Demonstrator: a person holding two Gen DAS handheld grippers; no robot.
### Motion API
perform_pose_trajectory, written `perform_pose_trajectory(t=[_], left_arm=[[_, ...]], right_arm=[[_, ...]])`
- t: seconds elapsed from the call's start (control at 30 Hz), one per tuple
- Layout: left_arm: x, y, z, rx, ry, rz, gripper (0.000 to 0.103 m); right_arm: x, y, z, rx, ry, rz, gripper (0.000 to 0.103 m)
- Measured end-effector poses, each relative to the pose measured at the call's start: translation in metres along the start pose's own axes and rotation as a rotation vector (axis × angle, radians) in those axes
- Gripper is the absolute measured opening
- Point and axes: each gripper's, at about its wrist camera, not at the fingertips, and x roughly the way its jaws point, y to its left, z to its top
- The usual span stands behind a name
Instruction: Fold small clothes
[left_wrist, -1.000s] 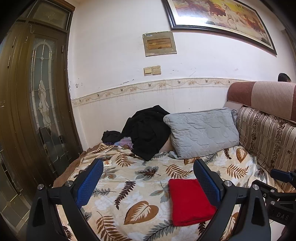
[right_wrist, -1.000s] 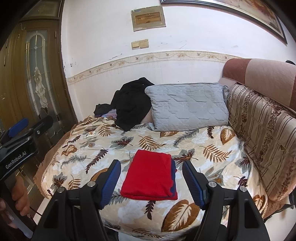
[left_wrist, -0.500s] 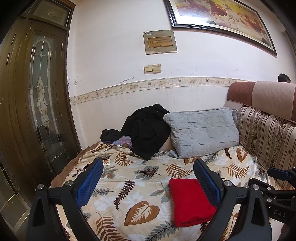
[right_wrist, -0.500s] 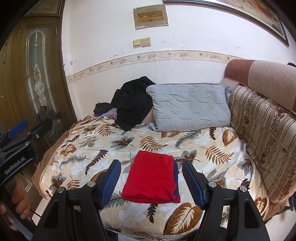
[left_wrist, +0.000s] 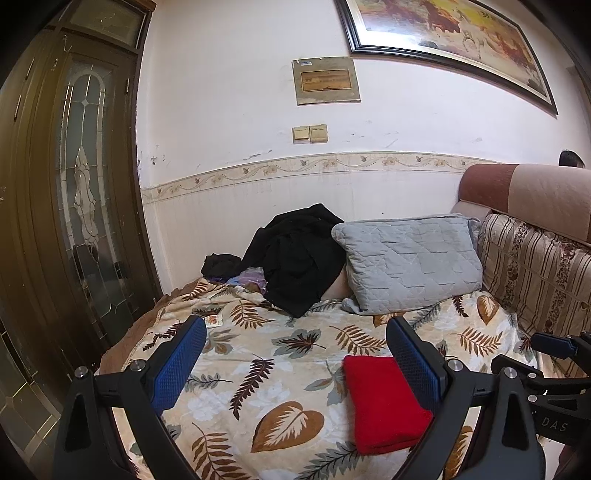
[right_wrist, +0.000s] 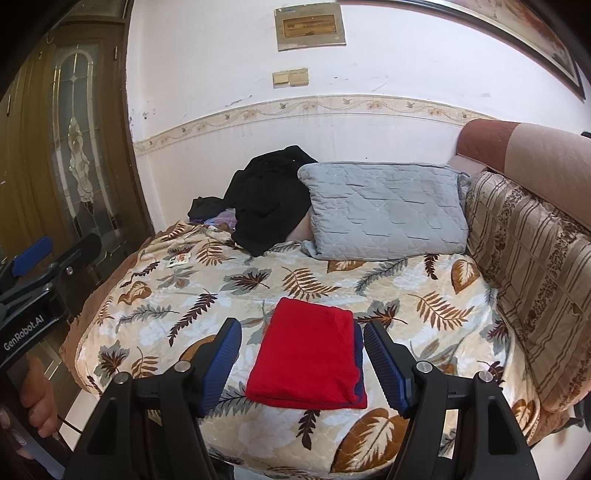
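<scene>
A red garment (right_wrist: 309, 359) lies folded flat in a neat rectangle on the leaf-print blanket (right_wrist: 236, 291) near the bed's front edge. It also shows in the left wrist view (left_wrist: 382, 398), partly behind the right finger. My right gripper (right_wrist: 302, 363) is open and empty, held back from the bed with the folded garment seen between its blue pads. My left gripper (left_wrist: 295, 363) is open and empty, held above the bed's front left part. The left gripper's body shows at the left edge of the right wrist view (right_wrist: 33, 280).
A grey quilted pillow (right_wrist: 384, 210) and a heap of black clothes (right_wrist: 269, 195) lie at the back of the bed against the wall. A striped padded headboard (right_wrist: 532, 266) runs along the right. A brown glazed door (left_wrist: 74, 206) stands at the left.
Both grippers have drifted slightly back and up from the bed. The red garment has not moved. Both stay open.
</scene>
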Motion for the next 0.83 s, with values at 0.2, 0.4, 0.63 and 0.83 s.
perform_pose_trajectory(t=[0.2, 0.4, 0.63, 0.83], left_arm=[[0.007, 0.004, -0.002, -0.005, 0.004, 0.003, 0.098], [0.019, 0.004, -0.003, 0.001, 0.016, -0.001, 0.098], [0.038, 0.0, -0.003, 0.016, 0.039, -0.021, 0.098], [0.069, -0.003, -0.005, 0.01, 0.043, -0.009, 0.098]], right_arm=[[0.008, 0.006, 0.003, -0.013, 0.005, 0.005, 0.073], [0.02, 0.009, 0.006, -0.019, 0.016, 0.006, 0.073], [0.045, 0.008, 0.011, -0.017, 0.043, 0.016, 0.073], [0.079, -0.004, 0.017, -0.002, 0.071, 0.033, 0.073]])
